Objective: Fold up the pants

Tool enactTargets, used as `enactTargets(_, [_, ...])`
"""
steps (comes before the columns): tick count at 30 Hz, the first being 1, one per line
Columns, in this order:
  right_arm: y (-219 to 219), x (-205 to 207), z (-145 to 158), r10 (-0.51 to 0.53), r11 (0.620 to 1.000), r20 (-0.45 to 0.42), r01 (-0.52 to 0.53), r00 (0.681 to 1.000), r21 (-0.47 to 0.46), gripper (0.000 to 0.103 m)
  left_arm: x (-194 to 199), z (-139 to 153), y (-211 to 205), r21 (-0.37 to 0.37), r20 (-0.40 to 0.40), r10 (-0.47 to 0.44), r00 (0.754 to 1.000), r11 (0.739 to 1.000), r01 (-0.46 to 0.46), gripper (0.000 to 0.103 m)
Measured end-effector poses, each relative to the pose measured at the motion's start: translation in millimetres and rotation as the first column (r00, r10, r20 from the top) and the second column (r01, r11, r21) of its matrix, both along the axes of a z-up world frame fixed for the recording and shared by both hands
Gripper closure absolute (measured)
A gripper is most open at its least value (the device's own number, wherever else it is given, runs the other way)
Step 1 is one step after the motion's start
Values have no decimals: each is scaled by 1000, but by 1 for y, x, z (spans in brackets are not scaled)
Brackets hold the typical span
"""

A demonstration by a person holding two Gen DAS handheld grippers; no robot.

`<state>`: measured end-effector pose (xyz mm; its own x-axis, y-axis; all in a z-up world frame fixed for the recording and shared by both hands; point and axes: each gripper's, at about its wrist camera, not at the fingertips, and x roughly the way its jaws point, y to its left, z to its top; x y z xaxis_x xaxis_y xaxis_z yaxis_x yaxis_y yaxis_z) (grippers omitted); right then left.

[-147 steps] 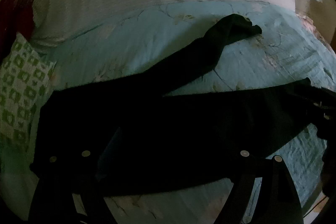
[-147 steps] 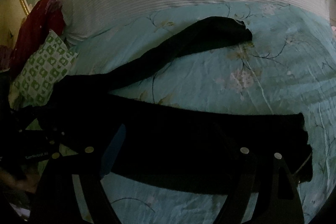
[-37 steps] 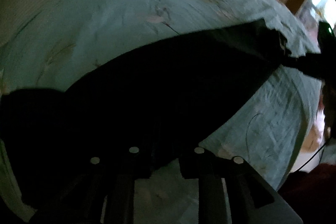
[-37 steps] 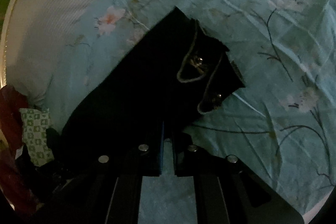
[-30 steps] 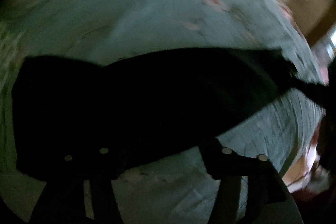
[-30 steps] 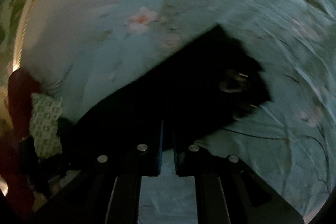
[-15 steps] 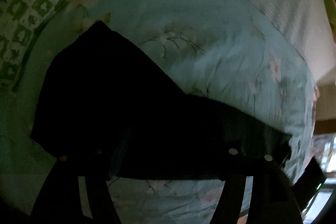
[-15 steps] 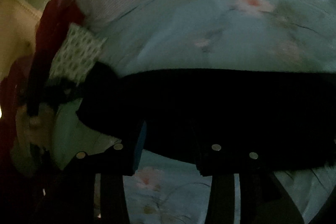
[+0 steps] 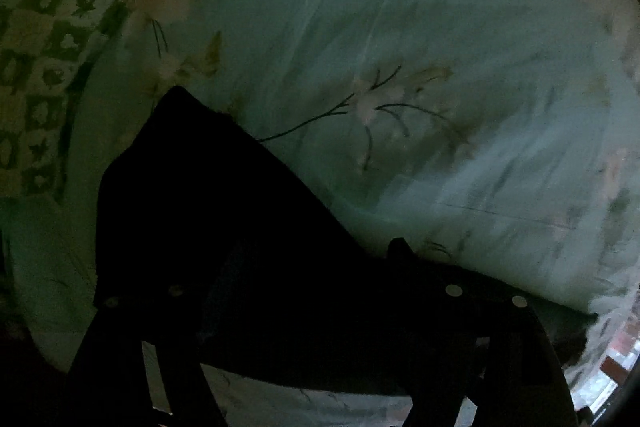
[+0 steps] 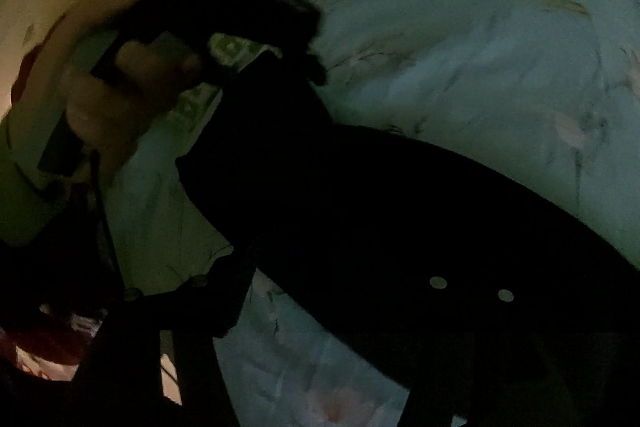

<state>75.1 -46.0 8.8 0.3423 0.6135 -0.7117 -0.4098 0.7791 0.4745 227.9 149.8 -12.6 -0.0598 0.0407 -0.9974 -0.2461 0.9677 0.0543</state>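
the main risk, as i judge it, is the black pants (image 9: 224, 227) slipping out of line: the cloth is dark on dark against both grippers, so a pinch could take one layer only, and the stacked legs would slide apart on the smooth floral sheet (image 9: 400, 47). a second risk is dragging the sheet up with the cloth, since the fingers sit so low over it.

the left gripper (image 9: 304, 291) points forward and down over the pants, its two fingers spread wide with cloth lying between and under them, nothing pinched. seen from the right wrist view, the left hand (image 10: 120, 95) grips its handle up and to the left, tilted down toward the near corner of the pants.

the right gripper (image 10: 344, 287) also hangs low over the pants (image 10: 360, 207), fingers wide apart; the right finger is lost against the black cloth, so contact there i cannot tell.

the pants lie as a long dark band across the sheet, running from ahead-left of the right gripper off to its right. a green patterned pillow (image 9: 52, 27) sits far left.
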Motion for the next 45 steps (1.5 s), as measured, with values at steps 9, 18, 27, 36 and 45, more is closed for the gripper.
enactTargets(9, [29,8,-7,91,993,40,-88,995,-83,85,-10,-5,11,6,62,-8,998,1000,8,96])
enactTargets(18, [15,-13,32,92,995,145,-85,985,-54,96,-108,54,59,-179,374,131,918,981,-67,100])
enactTargets(27, [31,-31,32,176,980,153,-158,972,-123,97,-181,54,87,-311,437,290,852,937,-159,100])
enactTargets(36, [51,-34,21,220,962,128,-193,967,-192,96,-221,25,110,-364,438,362,823,908,-206,100])
enactTargets(45, [64,-34,5,230,953,73,-209,971,-218,96,-228,1,123,-394,428,375,822,896,-204,99])
